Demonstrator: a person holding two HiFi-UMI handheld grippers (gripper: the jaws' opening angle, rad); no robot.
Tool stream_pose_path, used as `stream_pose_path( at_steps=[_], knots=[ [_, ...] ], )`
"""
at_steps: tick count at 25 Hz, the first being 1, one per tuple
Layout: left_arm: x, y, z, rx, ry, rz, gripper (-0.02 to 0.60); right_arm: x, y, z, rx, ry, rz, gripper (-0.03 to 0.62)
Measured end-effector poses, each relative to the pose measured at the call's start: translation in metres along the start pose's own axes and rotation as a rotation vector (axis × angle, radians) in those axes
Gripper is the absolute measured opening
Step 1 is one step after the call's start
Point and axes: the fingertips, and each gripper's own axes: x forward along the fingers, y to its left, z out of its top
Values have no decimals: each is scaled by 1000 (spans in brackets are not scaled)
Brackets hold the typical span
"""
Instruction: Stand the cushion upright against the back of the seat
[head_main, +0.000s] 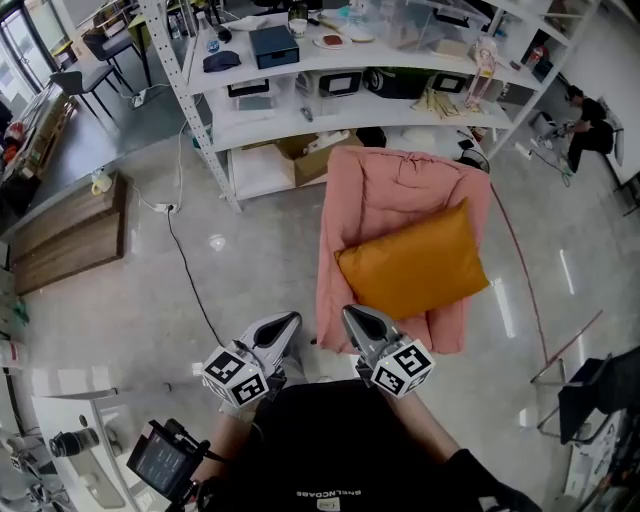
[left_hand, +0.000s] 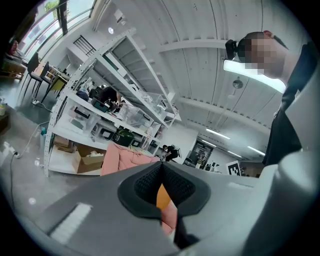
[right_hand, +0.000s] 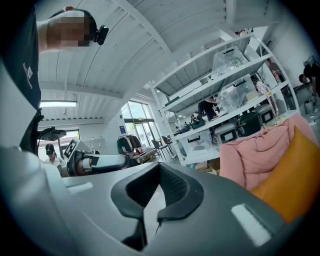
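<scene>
Left gripper (head_main: 288, 322) and right gripper (head_main: 350, 316) both had their jaws pressed together on nothing. I held them side by side, aimed at the pink fabric-draped armchair (head_main: 395, 185) just ahead. Closed made sense to me, since nothing was within reach yet. Ahead of the right gripper and a little to its right, the mustard-orange square fabric cushion (head_main: 415, 262) lay slumped on the seat, corner-on, not yet standing against the back. I reckoned both jaws would need spreading before taking its near edge.
</scene>
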Motion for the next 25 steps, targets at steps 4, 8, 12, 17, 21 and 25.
stream_pose_path(
  at_steps=[4, 8, 12, 17, 21, 25],
  knots=[
    [12, 26, 10, -18, 24, -24, 17, 27, -11, 5, 9, -2, -23, 6],
    [25, 55, 21, -33, 47, -59, 17, 56, -19, 12, 8, 1, -51, 6],
    [42, 81, 38, -35, 75, -120, 17, 85, -32, 24, 12, -7, -106, 6],
    [63, 107, 58, -7, 117, -204, 17, 113, -54, 35, 5, -28, -181, 6],
    [85, 126, 70, -3, 161, -282, 15, 132, -70, 47, 15, -63, -262, 6],
    [107, 144, 76, 3, 204, -358, 15, 149, -88, 53, 19, -96, -337, 6]
  ],
)
